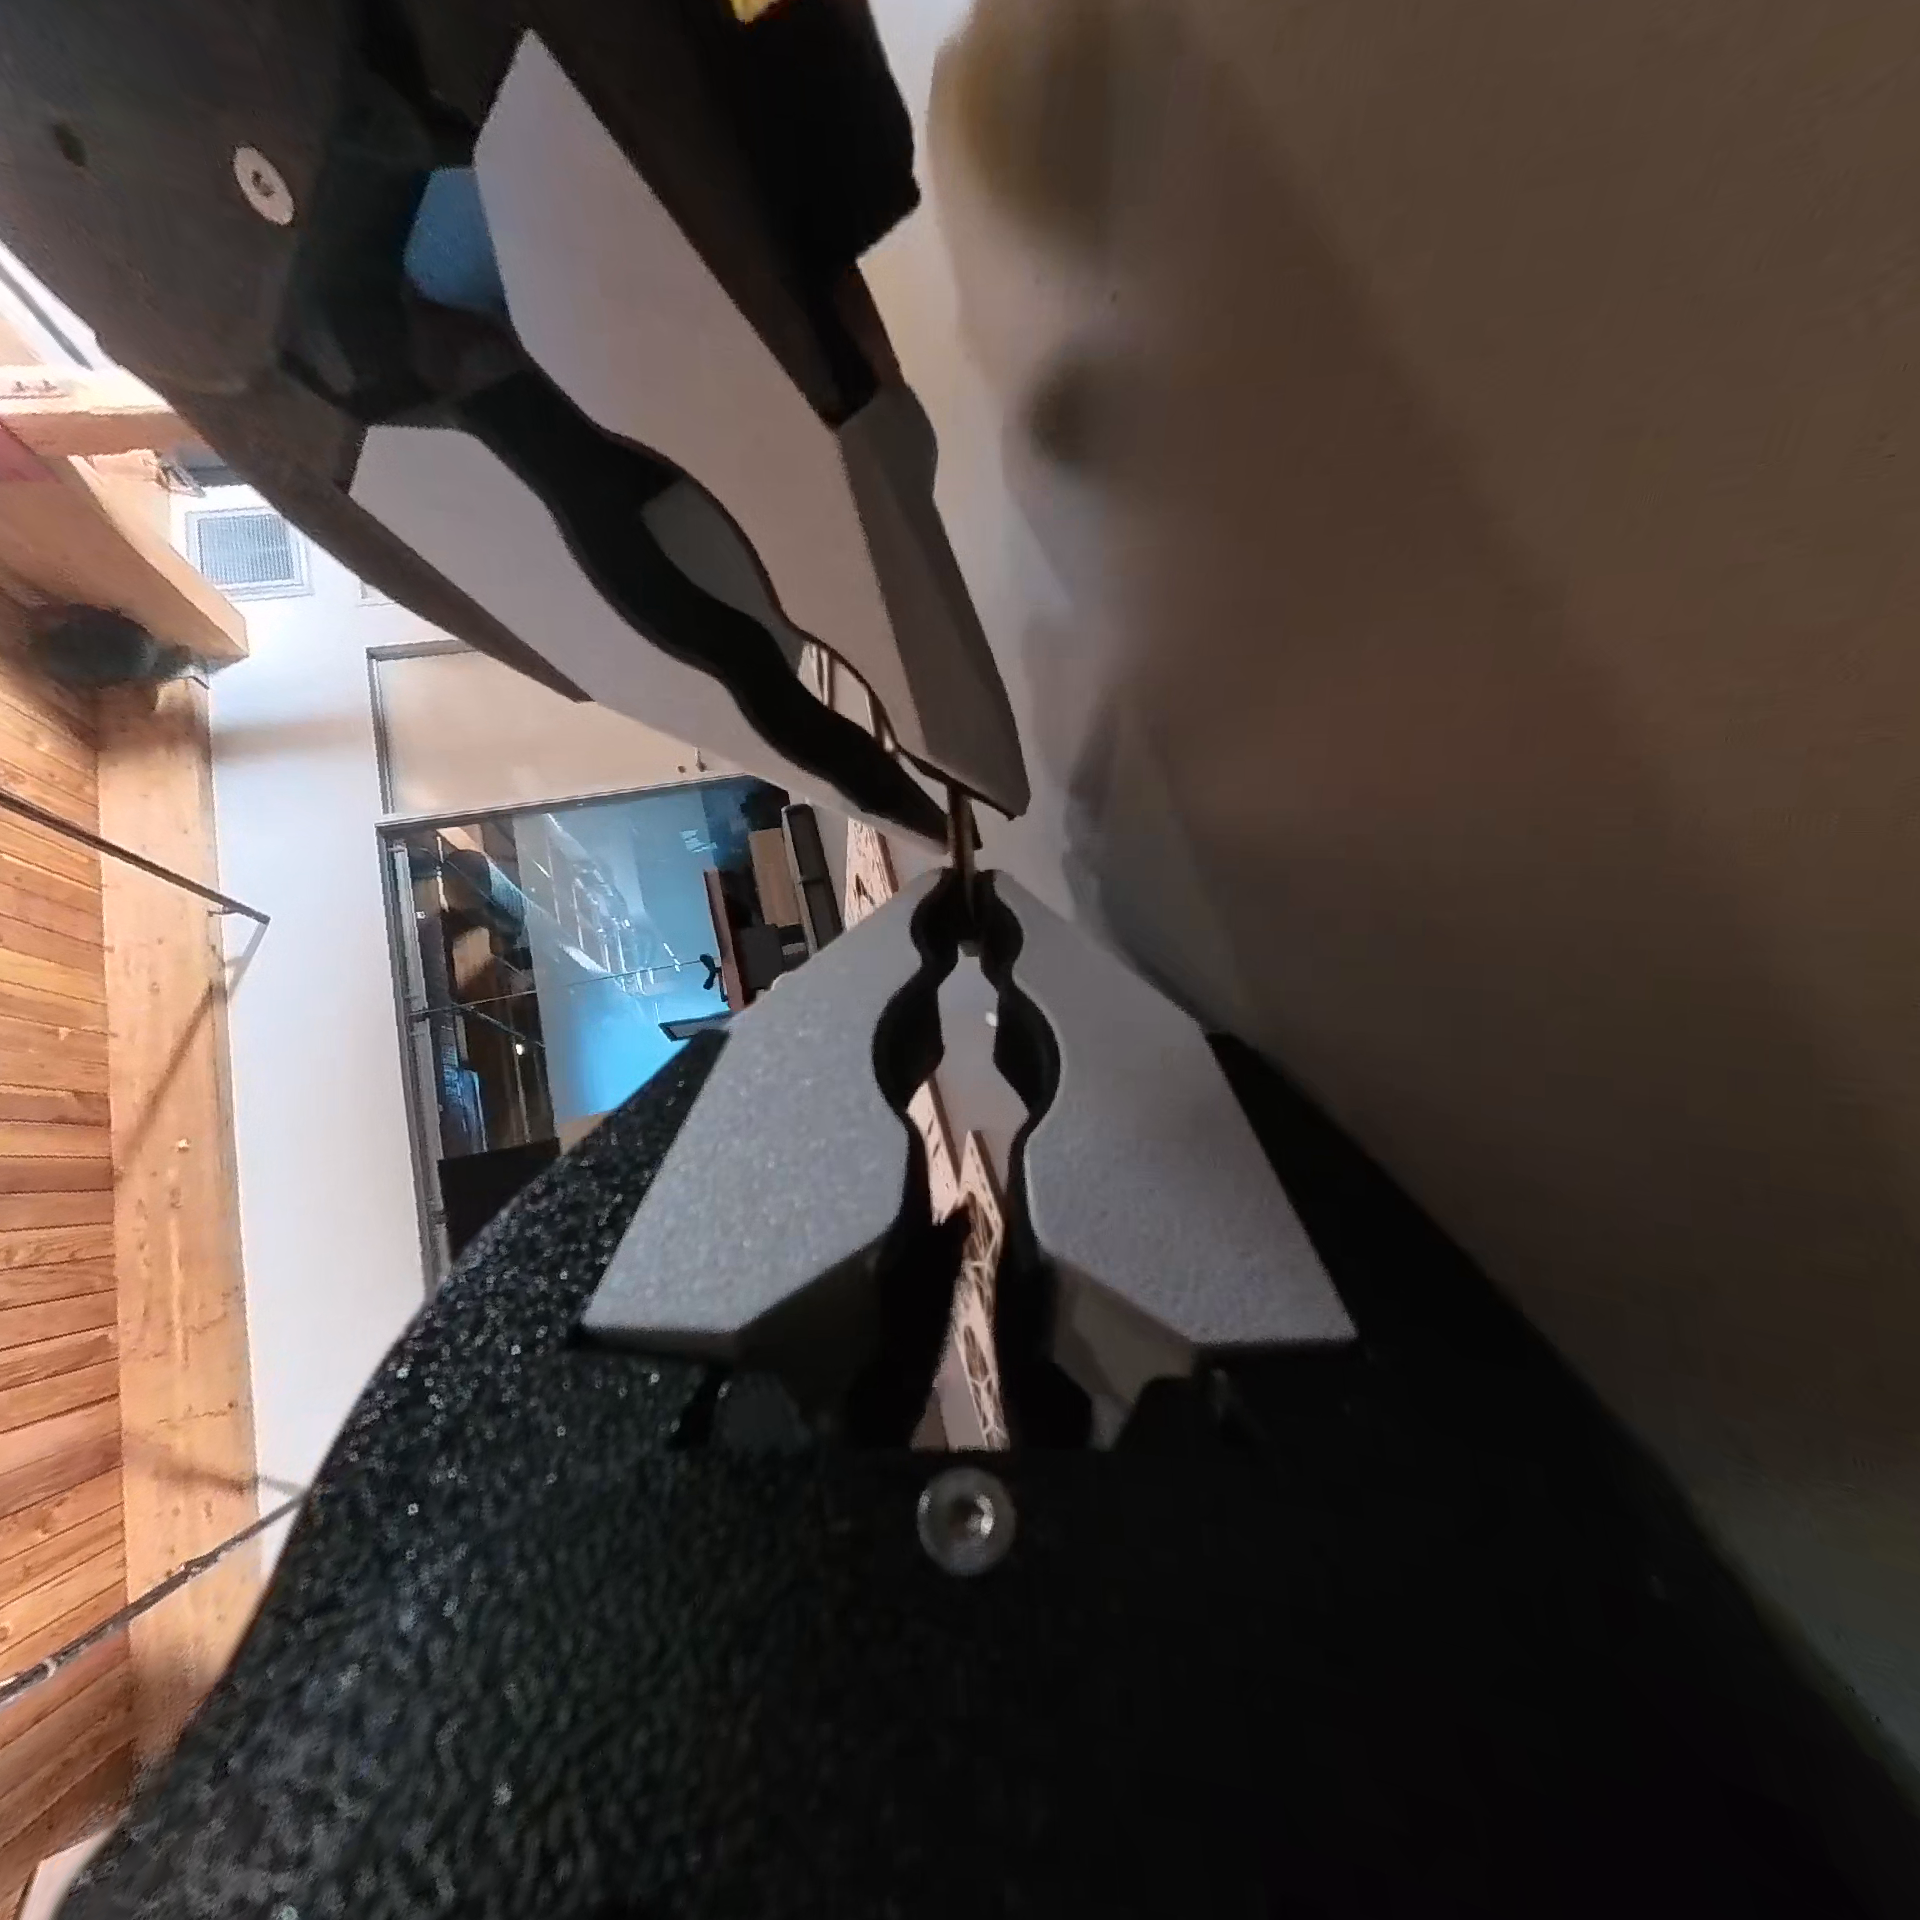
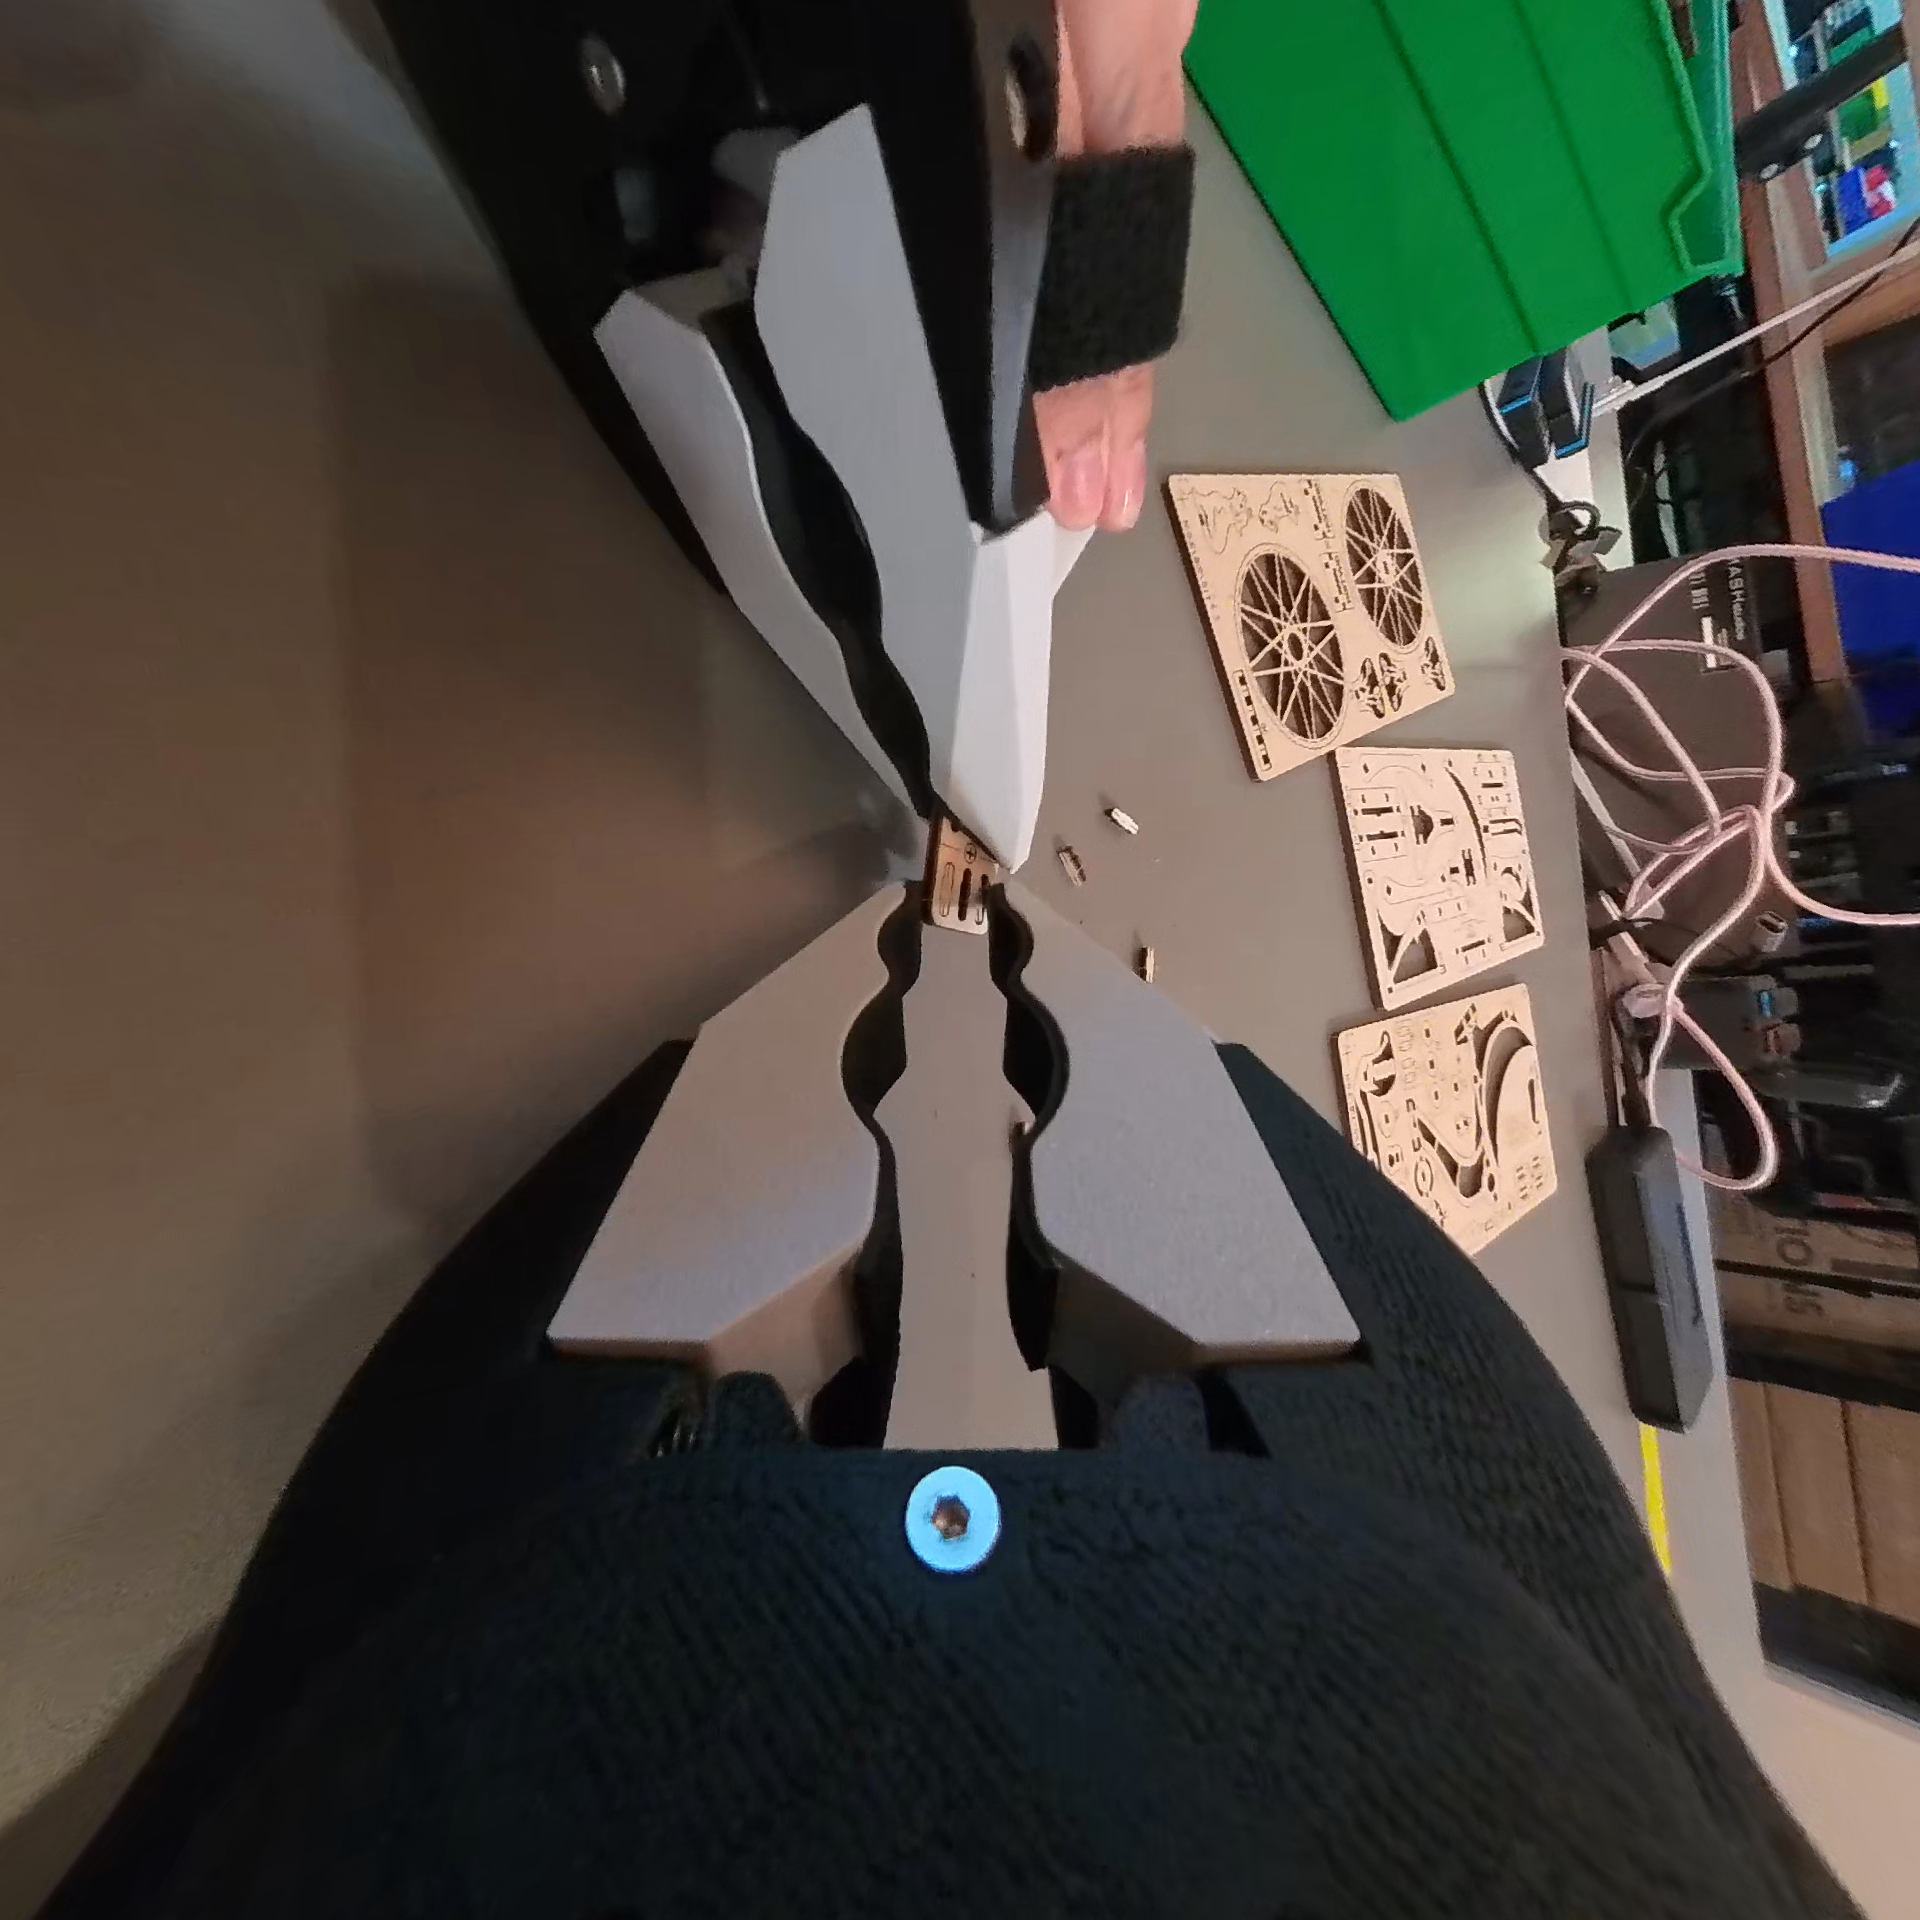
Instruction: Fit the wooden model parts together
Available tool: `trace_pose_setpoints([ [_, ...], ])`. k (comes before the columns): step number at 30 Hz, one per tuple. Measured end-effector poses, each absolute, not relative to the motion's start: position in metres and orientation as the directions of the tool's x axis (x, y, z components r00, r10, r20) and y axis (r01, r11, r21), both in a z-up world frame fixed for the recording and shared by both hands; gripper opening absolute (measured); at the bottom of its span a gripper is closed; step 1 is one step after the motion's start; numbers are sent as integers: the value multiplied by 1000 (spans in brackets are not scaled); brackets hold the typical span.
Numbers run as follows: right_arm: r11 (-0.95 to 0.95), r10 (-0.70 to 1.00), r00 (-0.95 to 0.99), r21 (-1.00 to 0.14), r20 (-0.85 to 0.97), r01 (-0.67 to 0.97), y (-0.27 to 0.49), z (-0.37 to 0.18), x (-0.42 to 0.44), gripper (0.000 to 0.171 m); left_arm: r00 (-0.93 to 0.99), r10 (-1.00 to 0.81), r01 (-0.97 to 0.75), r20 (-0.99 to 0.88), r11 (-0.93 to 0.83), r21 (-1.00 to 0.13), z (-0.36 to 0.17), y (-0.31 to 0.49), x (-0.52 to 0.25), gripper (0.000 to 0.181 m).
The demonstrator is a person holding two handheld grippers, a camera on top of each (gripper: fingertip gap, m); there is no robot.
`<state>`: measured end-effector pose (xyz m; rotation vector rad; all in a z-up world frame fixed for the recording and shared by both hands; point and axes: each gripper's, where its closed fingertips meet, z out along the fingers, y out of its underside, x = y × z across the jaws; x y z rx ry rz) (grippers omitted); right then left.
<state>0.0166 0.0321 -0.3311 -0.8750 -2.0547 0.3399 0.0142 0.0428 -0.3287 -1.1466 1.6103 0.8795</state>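
Observation:
A small flat wooden part [image 2: 958,883] with slots cut in it is held in the air between both grippers, tip to tip. My right gripper [image 2: 956,920] is shut on its near end across its width. My left gripper [image 2: 961,831] comes in from above and is shut on its far end. In the left wrist view the part [image 1: 964,847] shows edge-on as a thin strip, between my left gripper [image 1: 964,920] and the right gripper [image 1: 961,816]. I cannot tell whether it is one piece or two joined.
Three laser-cut wooden sheets [image 2: 1309,623], [image 2: 1439,873], [image 2: 1444,1112] lie on the grey table [image 2: 1195,1091], with small loose pieces [image 2: 1070,864] near them. A green bin [image 2: 1455,187], pink cables [image 2: 1714,779] and a black device [image 2: 1652,1278] stand along the table's far side. My two grippers' fingertips are within a few centimetres of each other.

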Motion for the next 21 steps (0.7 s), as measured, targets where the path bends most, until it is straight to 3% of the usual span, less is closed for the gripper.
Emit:
trace_pose_setpoints([
  [21, 728, 679, -412, -486, 607, 484, 30, -336, 19, 7, -25, -382, -957, -924, 277, -88, -338, 42, 15, 1],
])
